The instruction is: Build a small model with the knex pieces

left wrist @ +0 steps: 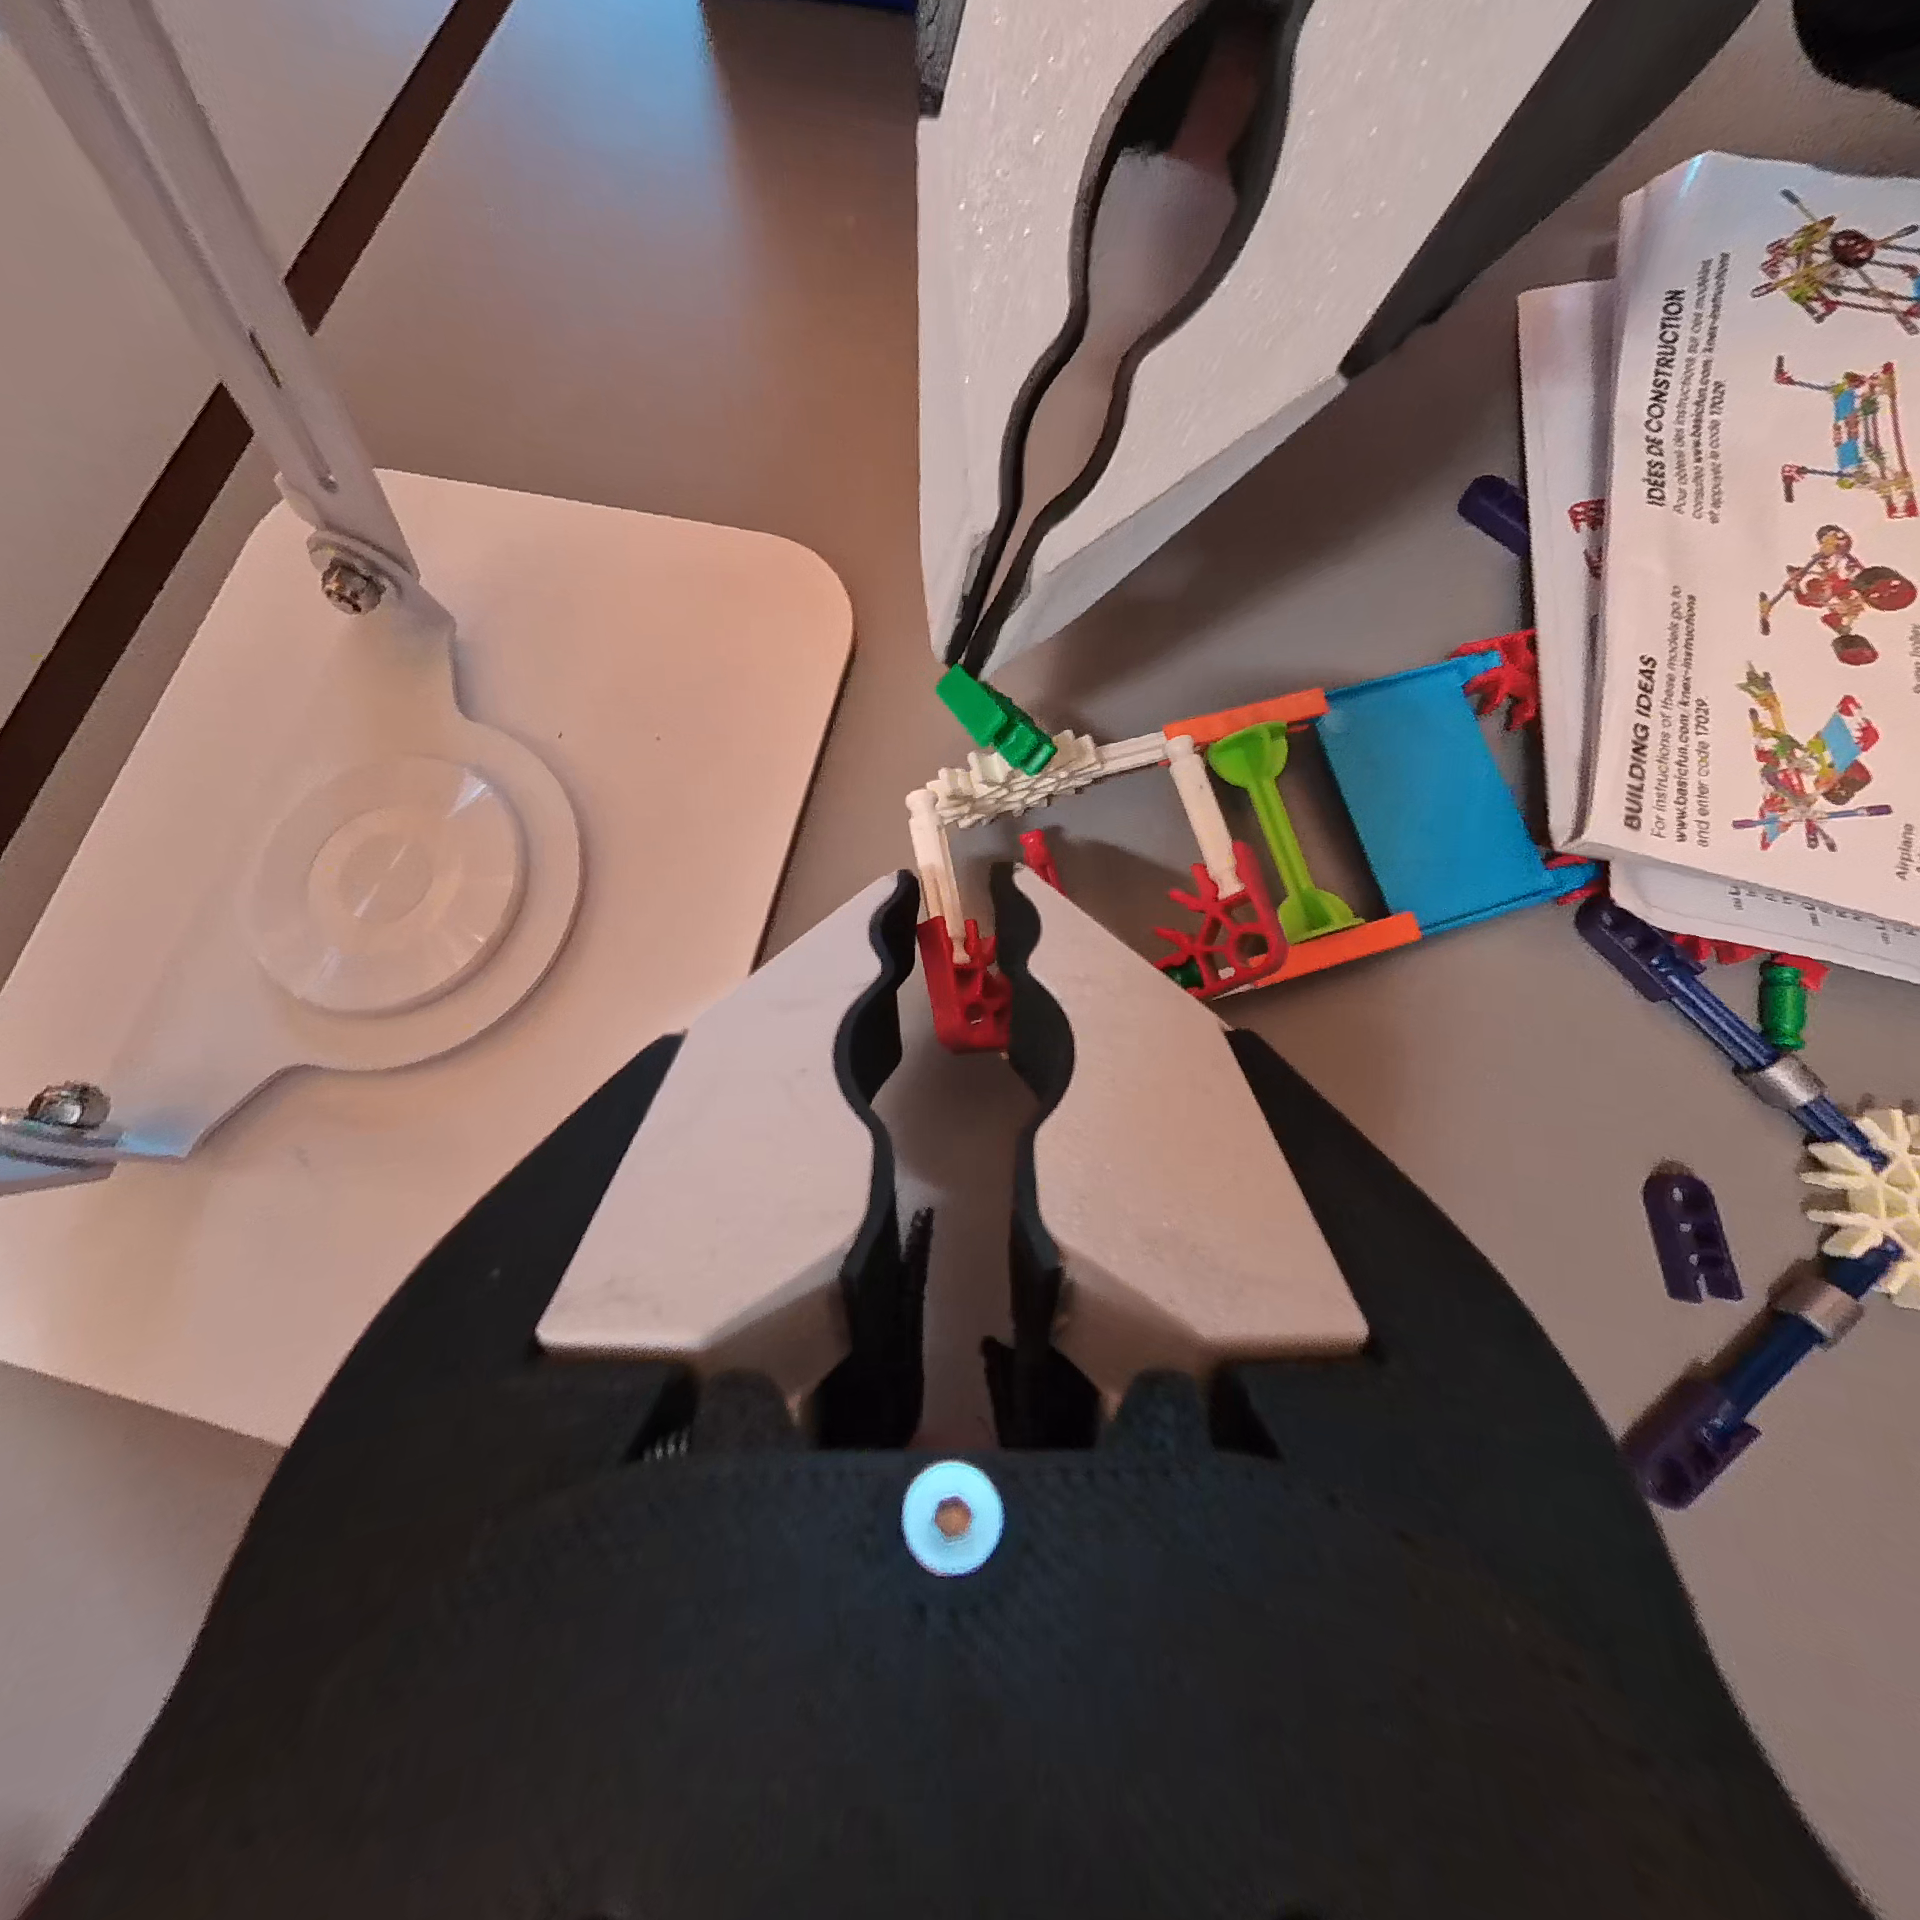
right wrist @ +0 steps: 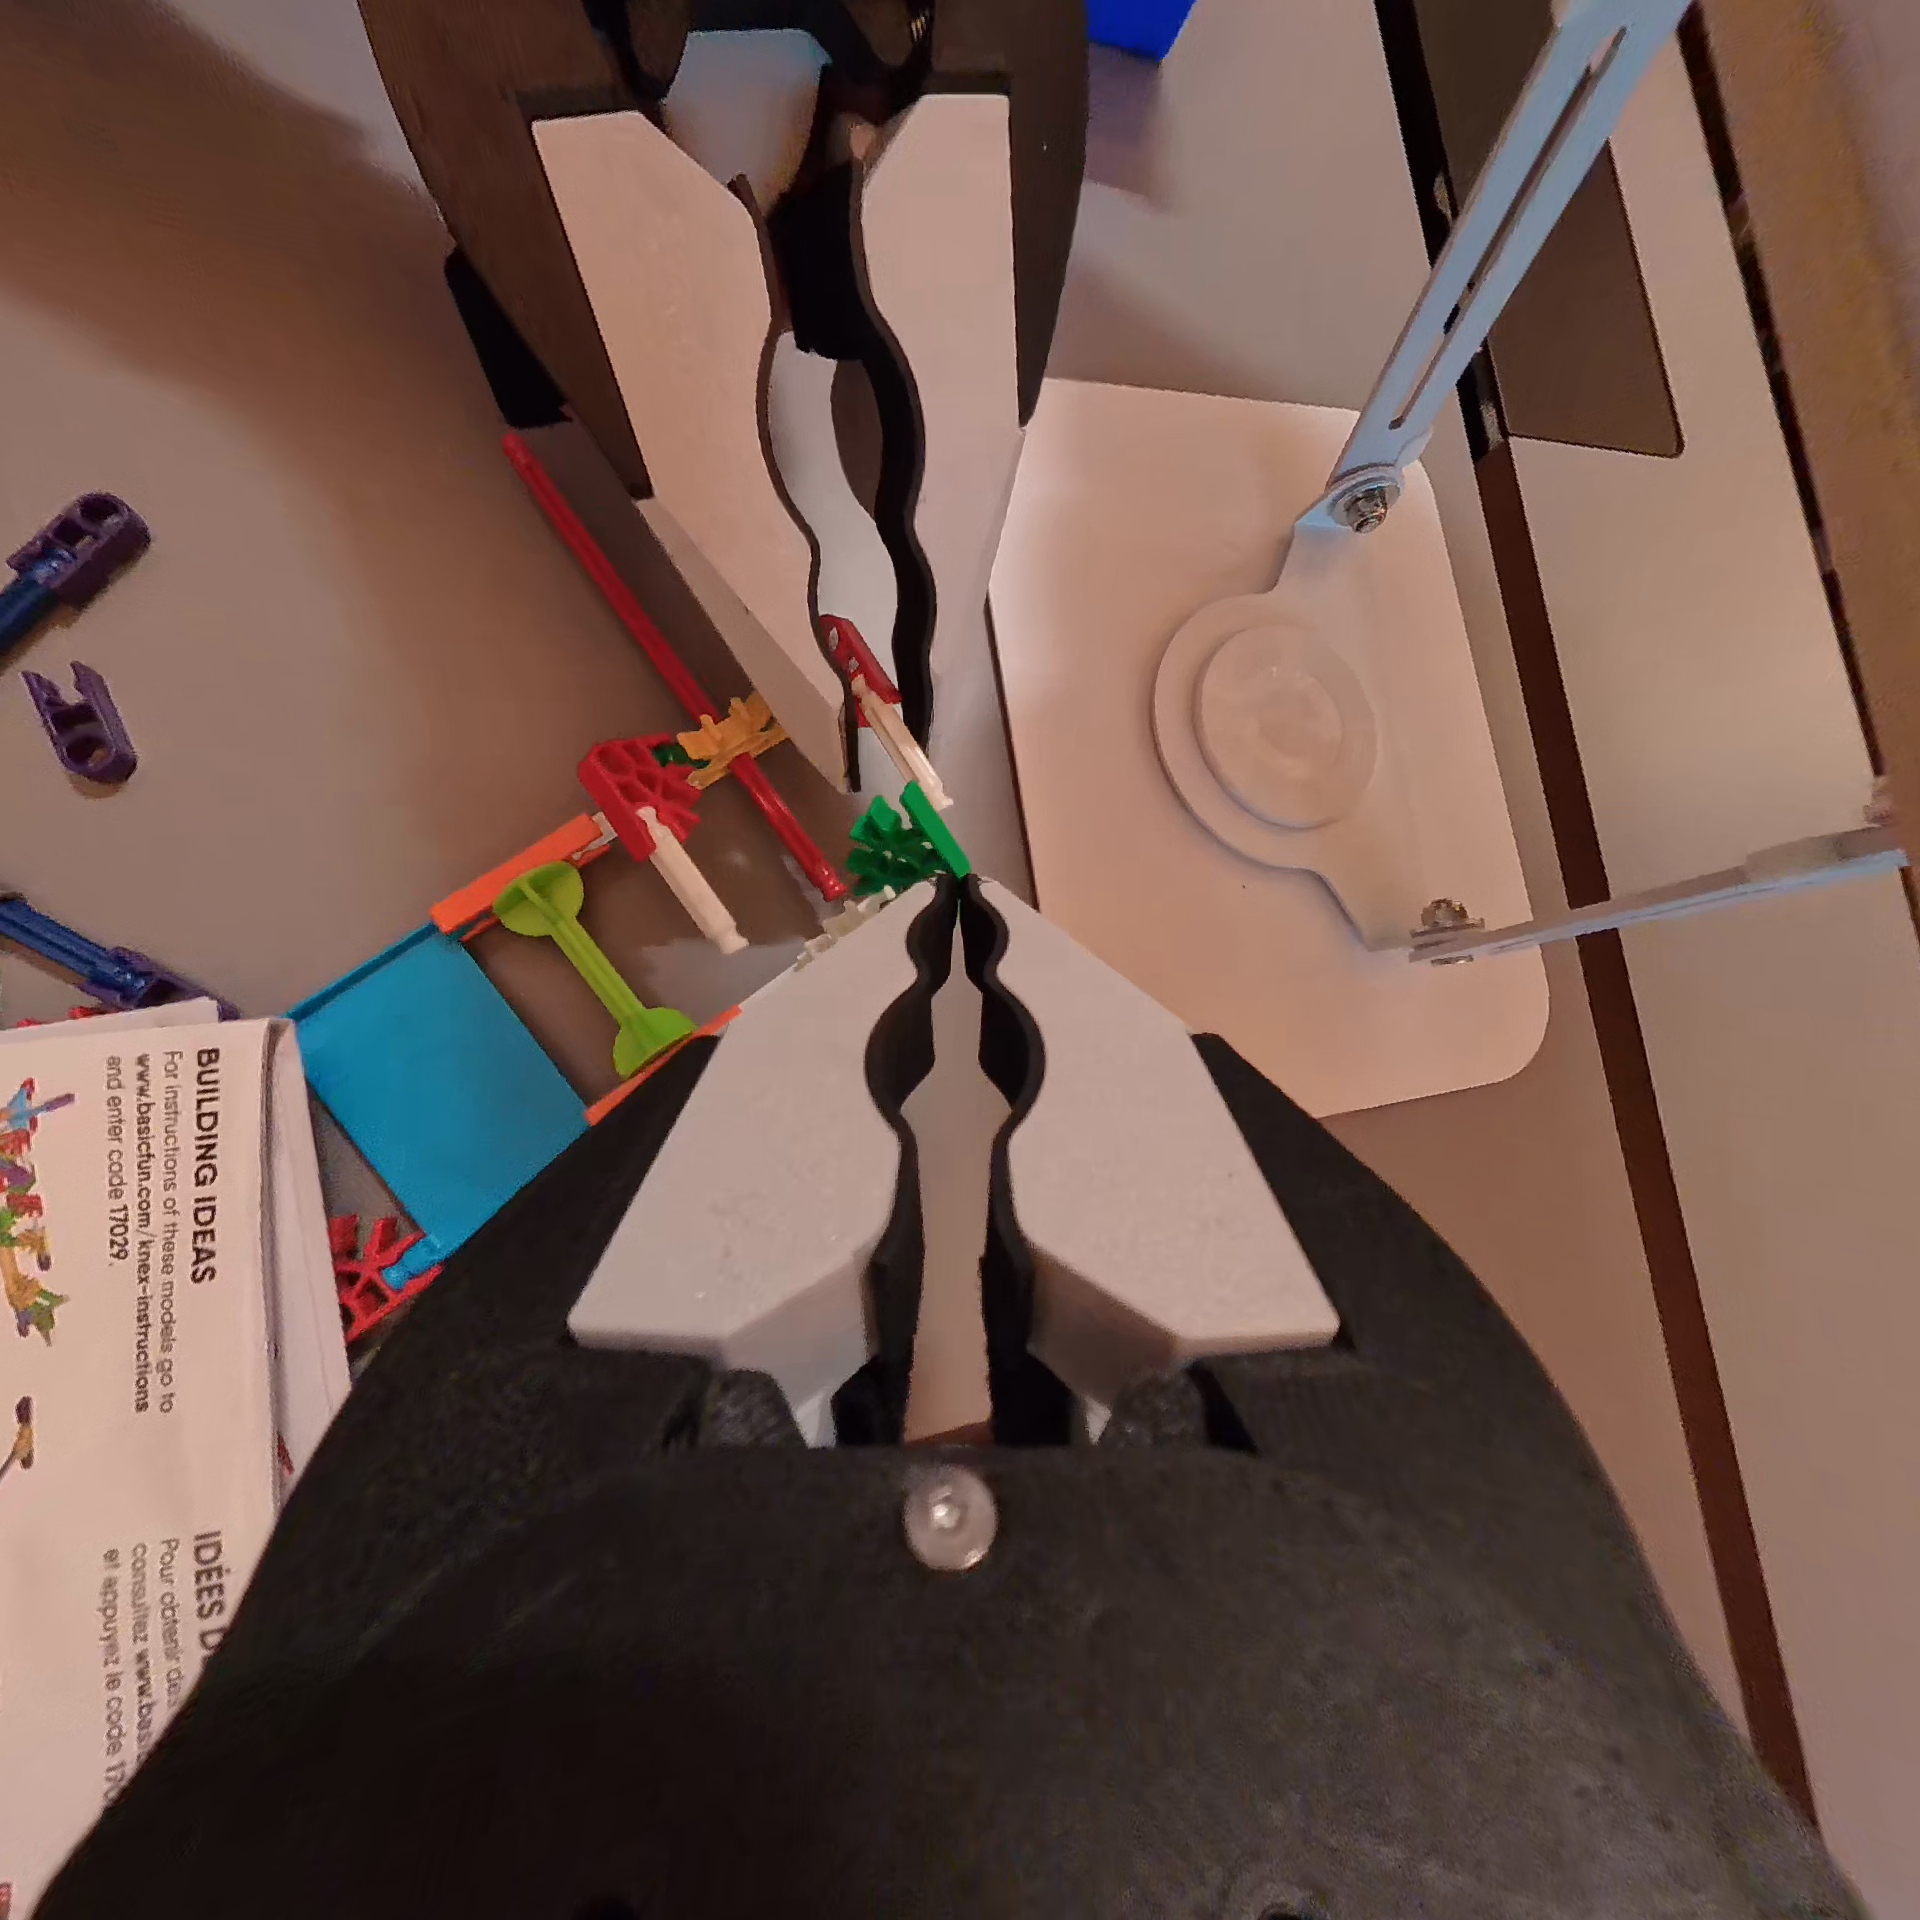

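Note:
A small rod-and-connector model lies on the table, with a blue panel [left wrist: 1434, 790], orange rods, a lime spool [left wrist: 1288, 821] and white rods. My left gripper [left wrist: 958, 888] is shut on a red connector [left wrist: 971, 997] at the end of a white rod of the model. My right gripper [right wrist: 958, 883] is shut at its tips on a green connector [right wrist: 899, 842], which sits at the white snowflake connector [left wrist: 997, 795]. The right gripper [left wrist: 964, 660] comes in from above in the left wrist view. The left gripper [right wrist: 888, 748] and its red connector [right wrist: 857, 655] also show in the right wrist view.
A white stand base [left wrist: 623, 675] with a clear disc and metal arms lies beside the grippers. Instruction booklets [left wrist: 1745, 540] overlap the model's far end. Loose purple connectors [left wrist: 1688, 1252], blue rods and a cream snowflake piece [left wrist: 1870, 1195] lie nearby. A long red rod [right wrist: 665, 644] lies under the left gripper. Less than 4 cm separates the two grippers' tips.

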Motion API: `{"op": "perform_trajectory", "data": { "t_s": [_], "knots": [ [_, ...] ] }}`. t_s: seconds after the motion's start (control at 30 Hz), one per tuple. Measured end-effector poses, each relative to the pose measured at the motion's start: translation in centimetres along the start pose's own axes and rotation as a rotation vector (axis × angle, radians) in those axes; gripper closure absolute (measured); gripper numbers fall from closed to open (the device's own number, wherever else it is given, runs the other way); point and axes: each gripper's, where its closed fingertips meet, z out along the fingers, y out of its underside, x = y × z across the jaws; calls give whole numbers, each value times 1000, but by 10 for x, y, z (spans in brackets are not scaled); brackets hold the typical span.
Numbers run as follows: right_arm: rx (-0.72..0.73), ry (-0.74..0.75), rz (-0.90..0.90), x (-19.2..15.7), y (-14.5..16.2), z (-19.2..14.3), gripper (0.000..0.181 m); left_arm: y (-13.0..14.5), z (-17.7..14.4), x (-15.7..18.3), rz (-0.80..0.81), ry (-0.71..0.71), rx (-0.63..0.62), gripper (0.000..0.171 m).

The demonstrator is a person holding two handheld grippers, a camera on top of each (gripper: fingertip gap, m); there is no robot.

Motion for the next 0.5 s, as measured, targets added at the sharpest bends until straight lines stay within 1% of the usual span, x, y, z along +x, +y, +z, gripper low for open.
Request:
{"op": "perform_trajectory", "data": {
  "t_s": [0.23, 0.33, 0.43, 0.5],
  "knots": [
    [-48, -29, -108, -13, 1, -5, 181, -4, 6, 10, 16, 34, 10, 157],
    [-99, 44, -165, -5, 5, -5, 181, -6, 7, 13, 25, 38, 12, 157],
    [-94, 48, -183, -7, 2, -4, 181, -6, 9, 12, 26, 26, 9, 161],
    [-118, 73, -211, -5, 4, -3, 181, -7, 9, 13, 25, 29, 10, 161]
  ]
}}
